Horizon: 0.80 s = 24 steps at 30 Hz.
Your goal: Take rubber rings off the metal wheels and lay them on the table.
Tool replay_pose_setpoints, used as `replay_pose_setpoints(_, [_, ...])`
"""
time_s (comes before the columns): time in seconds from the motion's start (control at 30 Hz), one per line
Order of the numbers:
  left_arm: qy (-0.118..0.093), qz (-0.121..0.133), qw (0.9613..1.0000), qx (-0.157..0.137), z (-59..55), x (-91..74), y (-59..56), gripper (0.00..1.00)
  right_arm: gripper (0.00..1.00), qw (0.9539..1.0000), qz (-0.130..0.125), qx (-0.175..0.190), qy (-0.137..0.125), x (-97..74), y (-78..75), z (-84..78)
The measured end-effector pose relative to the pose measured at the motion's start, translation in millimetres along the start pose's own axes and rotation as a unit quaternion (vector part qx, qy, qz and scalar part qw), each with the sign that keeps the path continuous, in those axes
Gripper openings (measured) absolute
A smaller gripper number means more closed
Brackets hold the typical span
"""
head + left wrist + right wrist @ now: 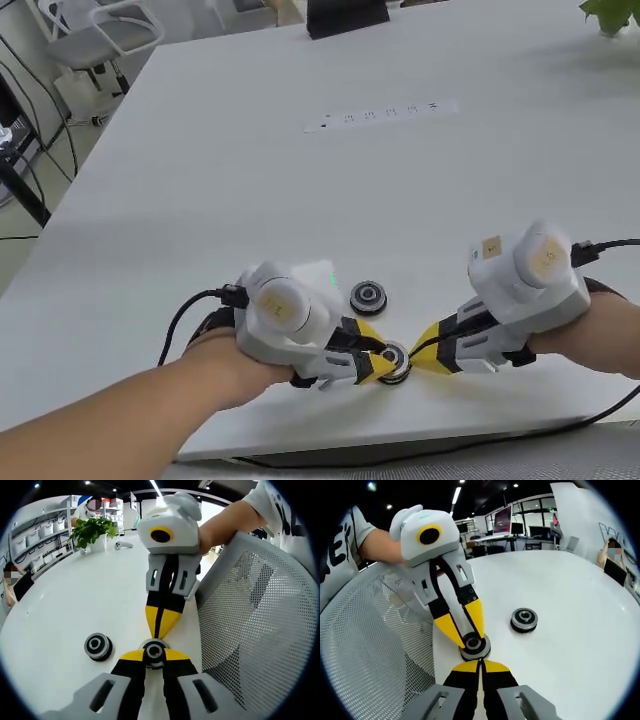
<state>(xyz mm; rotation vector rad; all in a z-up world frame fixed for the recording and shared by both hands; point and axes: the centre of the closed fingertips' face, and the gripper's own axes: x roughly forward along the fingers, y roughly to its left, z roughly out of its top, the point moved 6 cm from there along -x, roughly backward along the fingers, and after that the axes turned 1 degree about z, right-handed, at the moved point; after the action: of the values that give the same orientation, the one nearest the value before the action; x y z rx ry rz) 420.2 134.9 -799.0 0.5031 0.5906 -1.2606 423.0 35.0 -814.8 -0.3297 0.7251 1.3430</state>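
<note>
Wheels, two, on white worktop. First wheel at near edge, clamped between left gripper fingers, one on each side. Right gripper opposite, nose to nose with left; its fingers pressed together, tips against same wheel's rim. Whether they pinch rubber, cannot tell. Second wheel lies flat just beyond, apart from both grippers, dark ring round it.

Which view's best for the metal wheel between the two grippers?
Right gripper view: the small round metal wheel with black rubber ring sits close, top face and rim plain. Left gripper view also has it close, but the yellow fingers of the left gripper flank and partly cover it. Head view shows it tiny, half hidden.
</note>
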Motion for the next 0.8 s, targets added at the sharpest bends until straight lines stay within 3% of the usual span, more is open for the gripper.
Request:
replay_pose_setpoints(0.5, [0.000, 0.002, 1.0000, -0.001, 0.2, 0.1, 0.2, 0.07, 0.00, 0.9975, 0.004, 0.070, -0.010, -3.2, -2.0, 0.1])
replay_pose_setpoints(0.73, [0.001, 0.003, 1.0000, -0.002, 0.4, 0.2, 0.1, 0.07, 0.00, 0.9925, 0.010, 0.120, -0.025, -5.3, -3.0, -0.3])
replay_pose_setpoints(0.8, [0.002, 0.004, 1.0000, -0.003, 0.5, 0.3, 0.1, 0.07, 0.00, 0.9892, 0.012, 0.142, -0.033, -5.5, -3.1, 1.2])
